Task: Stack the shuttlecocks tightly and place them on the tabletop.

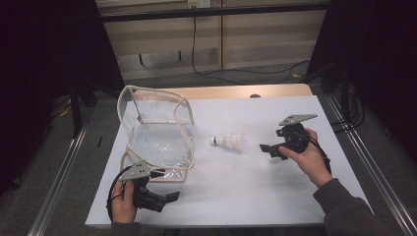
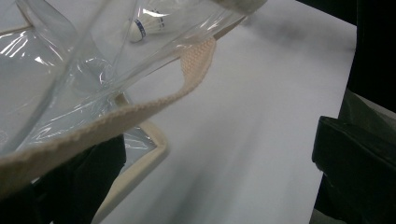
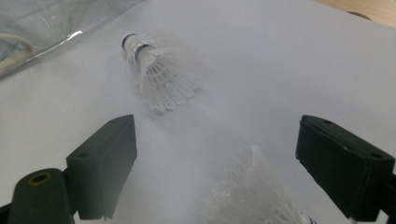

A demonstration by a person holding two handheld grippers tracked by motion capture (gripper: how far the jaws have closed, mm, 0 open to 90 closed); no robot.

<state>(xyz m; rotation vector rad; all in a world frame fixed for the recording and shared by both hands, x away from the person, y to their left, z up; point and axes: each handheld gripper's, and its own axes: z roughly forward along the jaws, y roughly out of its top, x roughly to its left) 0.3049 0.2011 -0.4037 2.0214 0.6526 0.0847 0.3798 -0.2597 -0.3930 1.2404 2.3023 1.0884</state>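
A clear plastic bag (image 1: 157, 132) with beige trim stands open at the left of the white table (image 1: 236, 196). A white shuttlecock (image 1: 229, 141) lies on its side to the right of the bag. In the right gripper view it (image 3: 156, 74) rests ahead of my right gripper (image 3: 217, 135), which is open. A second, blurred shuttlecock (image 3: 252, 196) sits low between those jaws, and neither pad touches it. My left gripper (image 1: 172, 195) is at the bag's near corner, its jaws wide apart. The bag's beige strap (image 2: 140, 109) crosses in front of its left jaw.
The table's wooden far edge (image 1: 246, 91) has a dark floor and cables (image 1: 236, 71) beyond it. Metal rails (image 1: 64, 172) run along both sides of the table. A sleeve (image 1: 344, 211) comes in at the bottom right.
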